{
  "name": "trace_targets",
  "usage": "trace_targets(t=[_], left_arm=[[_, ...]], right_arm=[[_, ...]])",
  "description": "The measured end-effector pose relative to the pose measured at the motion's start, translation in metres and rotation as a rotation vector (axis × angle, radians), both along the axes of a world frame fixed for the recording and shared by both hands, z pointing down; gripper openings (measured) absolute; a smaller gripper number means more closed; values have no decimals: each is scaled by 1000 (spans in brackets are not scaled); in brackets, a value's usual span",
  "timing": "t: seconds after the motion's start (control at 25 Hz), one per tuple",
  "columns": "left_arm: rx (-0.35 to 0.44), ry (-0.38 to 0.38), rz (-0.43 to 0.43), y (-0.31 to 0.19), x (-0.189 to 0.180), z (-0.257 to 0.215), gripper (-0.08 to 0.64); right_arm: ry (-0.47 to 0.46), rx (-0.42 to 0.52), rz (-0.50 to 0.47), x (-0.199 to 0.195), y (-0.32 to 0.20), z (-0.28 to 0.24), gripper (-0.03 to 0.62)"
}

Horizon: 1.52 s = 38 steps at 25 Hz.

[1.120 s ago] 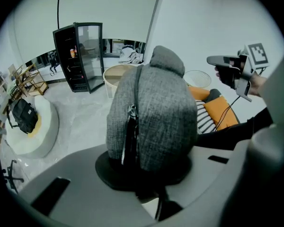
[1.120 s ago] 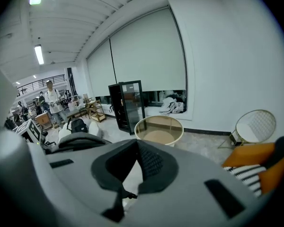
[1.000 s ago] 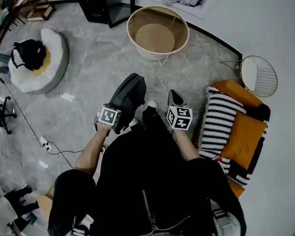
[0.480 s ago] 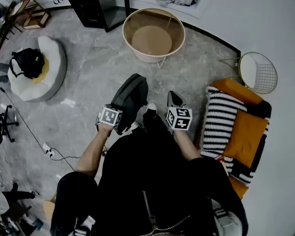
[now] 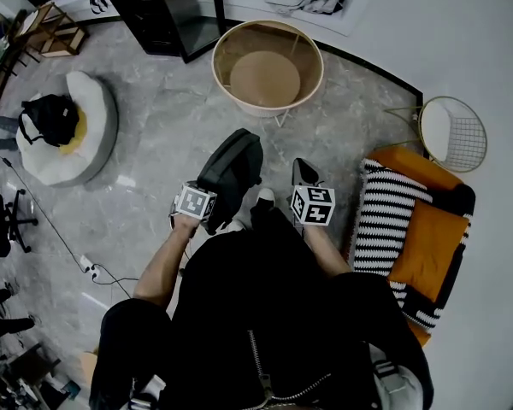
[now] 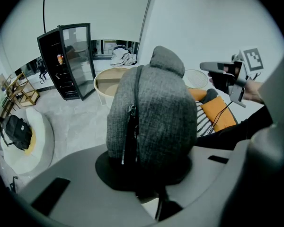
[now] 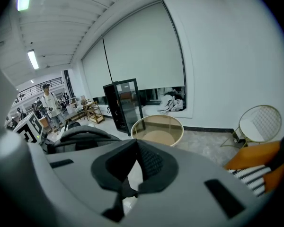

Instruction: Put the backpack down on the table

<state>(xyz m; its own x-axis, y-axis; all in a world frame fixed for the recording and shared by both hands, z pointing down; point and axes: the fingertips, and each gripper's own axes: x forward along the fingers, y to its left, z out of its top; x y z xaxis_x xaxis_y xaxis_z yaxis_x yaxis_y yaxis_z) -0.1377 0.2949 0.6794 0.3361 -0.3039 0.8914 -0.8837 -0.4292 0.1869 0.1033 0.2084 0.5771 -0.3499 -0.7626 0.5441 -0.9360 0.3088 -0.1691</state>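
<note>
A grey backpack (image 5: 232, 172) hangs over the floor in front of me, and my left gripper (image 5: 203, 214) is shut on its lower end. In the left gripper view the backpack (image 6: 149, 119) fills the middle and hides the fingertips. My right gripper (image 5: 301, 169) is to its right, shut with nothing in it; its own view shows the dark pads (image 7: 149, 162) pressed together. The round table (image 5: 265, 107), gold-rimmed with a beige inner shelf, stands ahead of both grippers, apart from the backpack. The same table (image 7: 158, 137) lies past the right jaws.
A white beanbag (image 5: 85, 135) with a black bag (image 5: 51, 96) on it lies at the left. An orange chair (image 5: 427, 237) with a striped cushion (image 5: 378, 220) and a wire chair (image 5: 453, 133) stand at the right. A black glass cabinet (image 6: 68, 63) stands behind the table. Cables (image 5: 94, 267) lie on the floor.
Both grippers and the backpack have moved a little forward toward the round table. Neither grip has changed.
</note>
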Motion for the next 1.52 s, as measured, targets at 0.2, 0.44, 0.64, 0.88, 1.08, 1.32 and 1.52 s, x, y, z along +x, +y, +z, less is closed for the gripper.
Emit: trace_targets(t=[0.2, 0.44, 0.64, 0.88, 1.08, 1.32, 1.52], left_arm=[[2, 2, -7, -30, -1, -11, 75], [20, -1, -19, -68, 1, -31, 75], [33, -11, -12, -100, 6, -44, 75], [52, -23, -15, -139, 17, -55, 75], [54, -14, -7, -165, 26, -64, 75], [57, -6, 8, -193, 32, -67, 75], [46, 7, 26, -217, 35, -68, 75]], right_arm=[[-7, 3, -22, -2, -31, -5, 11], [-17, 14, -39, 10, -62, -11, 11], [-26, 28, -39, 21, -83, -13, 11], [-26, 46, -55, 39, -103, -17, 11], [-26, 38, -32, 61, -113, -13, 11], [-29, 25, -13, 68, -129, -10, 11], [-20, 12, -23, 60, -150, -2, 11]])
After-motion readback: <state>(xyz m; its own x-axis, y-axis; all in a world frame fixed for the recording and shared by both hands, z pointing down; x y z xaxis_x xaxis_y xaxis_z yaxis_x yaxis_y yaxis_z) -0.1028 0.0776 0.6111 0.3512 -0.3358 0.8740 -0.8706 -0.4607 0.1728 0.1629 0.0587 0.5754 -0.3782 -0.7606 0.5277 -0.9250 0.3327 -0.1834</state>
